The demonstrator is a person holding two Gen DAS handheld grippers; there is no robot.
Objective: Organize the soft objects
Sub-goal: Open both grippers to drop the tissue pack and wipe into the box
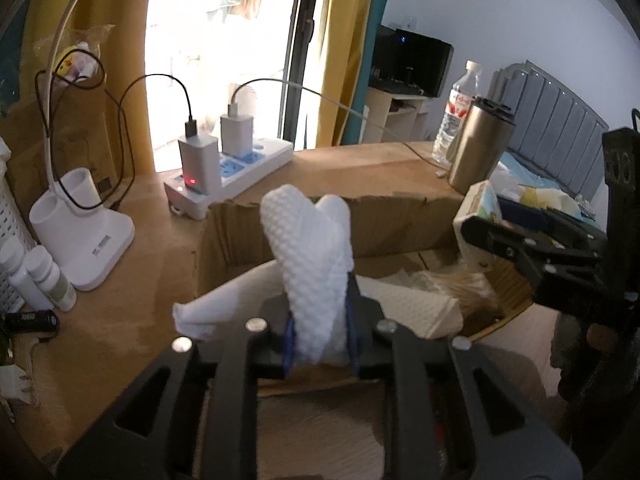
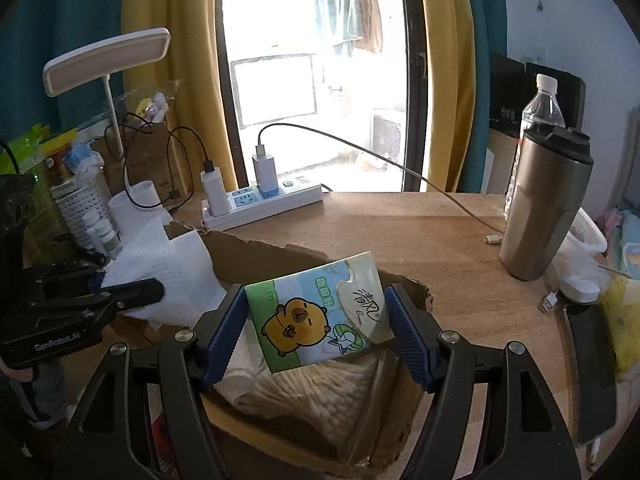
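Nearest the left wrist camera: left gripper (image 1: 320, 344), blue pads pinching a folded white cloth (image 1: 310, 264) with a dimpled, waffle-like weave; the fold stands upright out of the jaws, directly over the open cardboard box (image 1: 400, 220). Jaws narrow, cloth pressed between them.

Right gripper (image 2: 318, 328), ribbed blue pads spread wide and clamped on both side edges of a tissue pack (image 2: 316, 312) — glossy soft wrapper, cartoon animal print, tilted back. It hangs over the same box.

Box: torn, ragged corrugated rim, flaps uneven. Inside, a clear-wrapped bundle of cotton swabs (image 2: 316, 388) and more white cloth against the left wall. Little free room inside, with both grippers crowding the opening from either side.

Wooden desk (image 2: 440, 232) beyond the far rim lies open in the middle, crossed by a thin charging cable (image 2: 400, 166). Left edge cluttered: white lamp base (image 1: 82, 236), small bottles, perforated basket. Farther back, a white power strip (image 2: 264, 204) with two chargers. Right: brushed steel tumbler (image 2: 544, 204), clear water bottle (image 2: 542, 108) behind it. Yellow curtains and a bright window at the back.
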